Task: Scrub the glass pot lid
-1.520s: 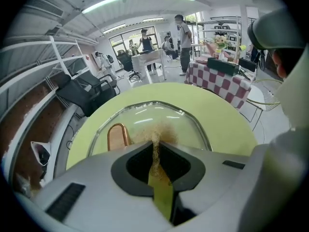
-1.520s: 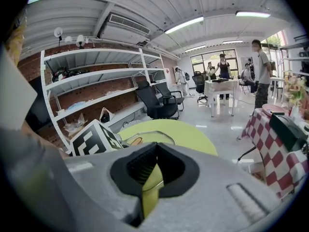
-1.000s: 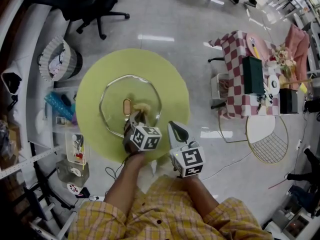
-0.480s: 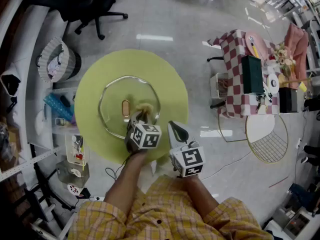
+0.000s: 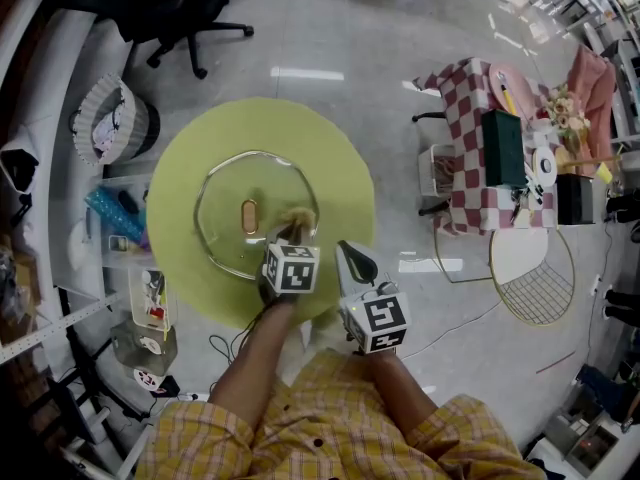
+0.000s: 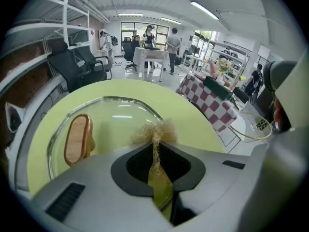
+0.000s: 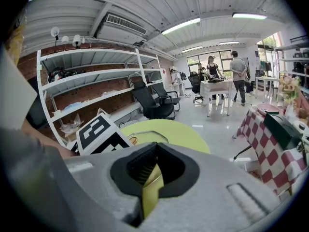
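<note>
Here, the round lime-green table (image 5: pixel 340 158) carries the glass pot lid (image 5: pixel 225 183) at its centre. Over the table's near side, your left gripper (image 5: pixel 290 230) is clamped on a straw-coloured fibre scrubber (image 6: pixel 155 132) that lies on the lid. At the table's near edge, your right gripper (image 5: pixel 352 258) has its jaws together and empty.

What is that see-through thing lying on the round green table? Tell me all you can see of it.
It is a glass pot lid: clear glass with a thin metal-looking rim and an oblong, wooden-looking handle at its middle. It lies flat, handle up, on the yellow-green round table. The left gripper pinches a tan, fibrous scrubber, whose tuft seems to rest on the lid's right part, beside the handle.
</note>
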Demonstrator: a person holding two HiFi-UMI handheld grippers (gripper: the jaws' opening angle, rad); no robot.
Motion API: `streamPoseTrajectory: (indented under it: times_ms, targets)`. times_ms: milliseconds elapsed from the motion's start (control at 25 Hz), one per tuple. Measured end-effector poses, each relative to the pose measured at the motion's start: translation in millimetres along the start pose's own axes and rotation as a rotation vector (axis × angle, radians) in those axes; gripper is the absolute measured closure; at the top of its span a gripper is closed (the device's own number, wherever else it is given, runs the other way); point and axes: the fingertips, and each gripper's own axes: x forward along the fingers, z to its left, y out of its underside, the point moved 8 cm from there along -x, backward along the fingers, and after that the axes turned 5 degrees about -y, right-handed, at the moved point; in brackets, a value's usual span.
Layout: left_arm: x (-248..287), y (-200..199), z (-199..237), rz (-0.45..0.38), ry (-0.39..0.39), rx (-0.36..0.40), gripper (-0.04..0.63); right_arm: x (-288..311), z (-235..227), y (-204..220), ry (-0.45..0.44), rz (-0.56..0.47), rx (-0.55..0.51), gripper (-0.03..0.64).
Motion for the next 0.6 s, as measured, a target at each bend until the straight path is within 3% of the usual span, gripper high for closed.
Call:
streamPoseTrajectory:
  times_ms: [280, 480, 600]
  targets:
    - [-5.1, 0.8, 1.5, -0.007, 0.057, -0.143, 0.555, 1.6, 3.4, -0.4, 0.0, 0.003, -0.003, 0.618]
    - [-8.7, 3.5, -2.2, 0.001, 0.071, -0.177, 0.557, 2.2, 5.4, -0.4, -0.003, 0.005, -0.003, 0.618]
    - [-9.5, 7.1, -4.8, 0.0, 0.07, -0.16, 0.557, 2.0, 7.0, 0.1, -0.004, 0.006, -0.006, 0.62]
